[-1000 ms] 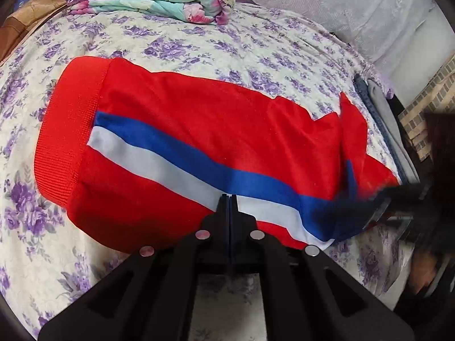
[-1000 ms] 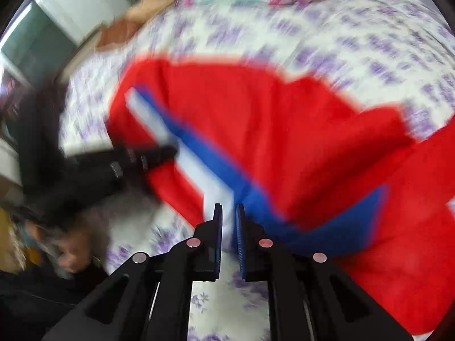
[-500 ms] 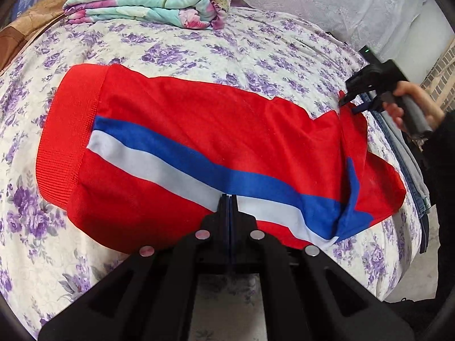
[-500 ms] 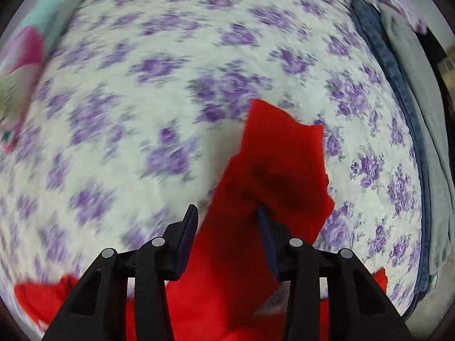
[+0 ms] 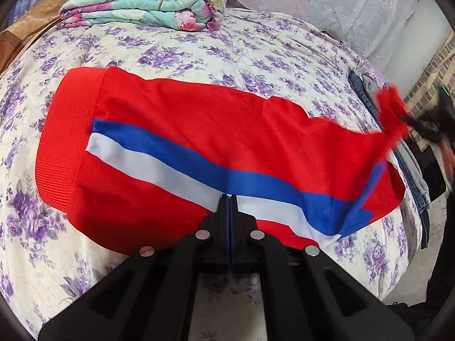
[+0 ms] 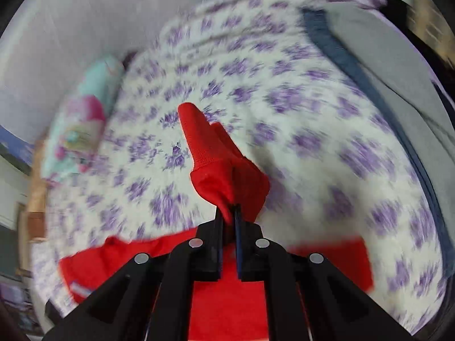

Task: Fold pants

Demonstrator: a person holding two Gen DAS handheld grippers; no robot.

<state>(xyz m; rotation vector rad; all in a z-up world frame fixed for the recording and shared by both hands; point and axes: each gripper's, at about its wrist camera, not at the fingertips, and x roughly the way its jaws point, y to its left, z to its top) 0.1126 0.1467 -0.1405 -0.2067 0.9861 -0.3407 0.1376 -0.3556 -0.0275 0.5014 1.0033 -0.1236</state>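
A pair of bright red knit pants (image 5: pixel 204 142) with a blue and white stripe down the side lies spread flat across the middle of a bed covered by a cream bedspread (image 5: pixel 199 54) printed with purple flowers. In the left wrist view the ribbed red waistband (image 5: pixel 65 145) sits at about nine o'clock, and the legs run toward three o'clock, where the far leg end is lifted off the bed. The right gripper (image 6: pixel 228 216) has its two black jaws pinched narrowly on a bunched fold of that red leg cuff, which sticks up from between them toward twelve o'clock in its own view. The left gripper (image 5: pixel 229 199) has its jaws fully closed at the near edge of the pants, at six o'clock of the stripe; whether cloth is pinched between them cannot be told. A folded turquoise and pink floral quilt (image 5: pixel 148 2) lies well apart at the head of the bed, at twelve o'clock. A stack of blue denim and grey garments (image 5: pixel 409 159) lies along the bed edge at three o'clock. The main risk appears to be the thin pinch on the cuff: it may hold only one layer, so the leg could slip free or fold crooked. A fast pull could also drag the whole garment, since the left gripper may not be anchoring it. The lifted cuff might also catch the stacked clothes nearby.
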